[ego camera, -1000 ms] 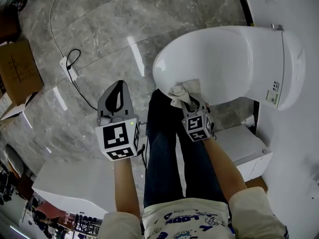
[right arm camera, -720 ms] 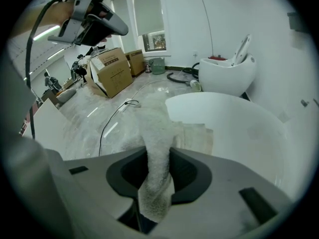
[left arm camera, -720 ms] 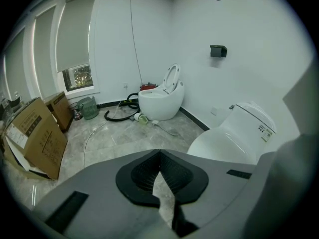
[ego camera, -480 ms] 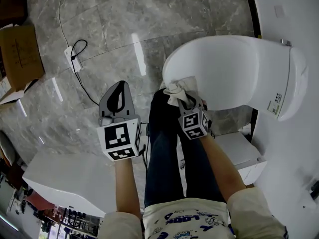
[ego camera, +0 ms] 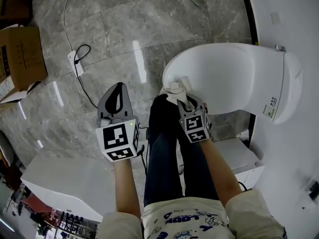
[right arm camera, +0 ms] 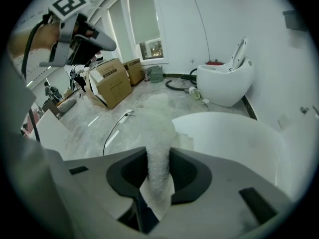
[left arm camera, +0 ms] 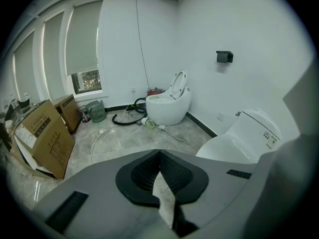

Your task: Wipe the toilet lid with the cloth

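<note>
A cardboard box [ego camera: 20, 59] is seen well left of the fingers [ego camera: 107, 106] of the left gripper [ego camera: 119, 85]. A corded power strip [ego camera: 76, 63] is laid between them, on grey marble floor [ego camera: 149, 14].

— What is the lid [ego camera: 234, 76] like?
— Smooth, glossy white. Ceramic or hard plastic, I can't tell which.
— And the cloth [right arm camera: 158, 133]?
— White and matt, with a nubbly pile like towelling.
— The floor [ego camera: 149, 19]?
— Grey, veined, stone-look tiles, polished enough to mirror the lamps as bright streaks.
— The tools?
— The left gripper [ego camera: 118, 86] and right gripper [ego camera: 185, 98] both have matt grey plastic shells. The pads [left arm camera: 144, 172] are black, ribbed and look rubbery.
— Anything else?
— A box [ego camera: 20, 59] of dull brown cardboard, and jeans [ego camera: 164, 153] of dark denim.
</note>
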### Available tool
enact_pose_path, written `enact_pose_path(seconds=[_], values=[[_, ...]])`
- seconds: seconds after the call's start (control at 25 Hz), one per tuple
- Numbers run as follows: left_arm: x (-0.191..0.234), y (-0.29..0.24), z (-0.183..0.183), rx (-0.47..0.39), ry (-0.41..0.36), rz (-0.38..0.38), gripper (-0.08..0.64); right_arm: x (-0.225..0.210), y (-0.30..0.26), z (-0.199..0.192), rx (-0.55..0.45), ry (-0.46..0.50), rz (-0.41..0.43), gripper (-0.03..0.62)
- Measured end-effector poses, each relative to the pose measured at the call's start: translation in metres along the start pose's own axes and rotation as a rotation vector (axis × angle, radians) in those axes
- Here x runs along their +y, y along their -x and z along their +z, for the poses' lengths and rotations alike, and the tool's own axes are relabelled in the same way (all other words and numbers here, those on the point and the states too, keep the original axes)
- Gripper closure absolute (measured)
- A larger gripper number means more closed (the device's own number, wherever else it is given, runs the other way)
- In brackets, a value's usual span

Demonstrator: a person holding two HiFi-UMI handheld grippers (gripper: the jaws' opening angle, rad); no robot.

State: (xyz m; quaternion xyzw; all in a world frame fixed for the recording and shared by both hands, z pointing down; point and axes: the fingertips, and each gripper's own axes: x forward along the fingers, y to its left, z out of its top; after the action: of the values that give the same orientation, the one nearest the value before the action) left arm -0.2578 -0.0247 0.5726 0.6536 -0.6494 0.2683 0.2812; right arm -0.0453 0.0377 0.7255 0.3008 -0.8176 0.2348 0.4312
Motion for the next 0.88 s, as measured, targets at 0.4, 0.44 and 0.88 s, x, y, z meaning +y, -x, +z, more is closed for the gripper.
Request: enact_pose_path(seconds=[0.4,0.44,0.88], values=[[-0.011,0.056,0.113,-0.131,0.004,0.006,0.557,-0.044,0.133,0.154,-0.293,-0.043,-0.112,0.494],[-0.011,0.065,0.128,-0.148,0.004,0.007,0.557,-0.047,0.151,0.170,-0.321,-0.036,-0.126,0.494],[-0.022,0.176,0.259,-0.325,0.003,0.038,0.557,-0.073,0.327,0.305,-0.592,0.015,-0.256,0.494]])
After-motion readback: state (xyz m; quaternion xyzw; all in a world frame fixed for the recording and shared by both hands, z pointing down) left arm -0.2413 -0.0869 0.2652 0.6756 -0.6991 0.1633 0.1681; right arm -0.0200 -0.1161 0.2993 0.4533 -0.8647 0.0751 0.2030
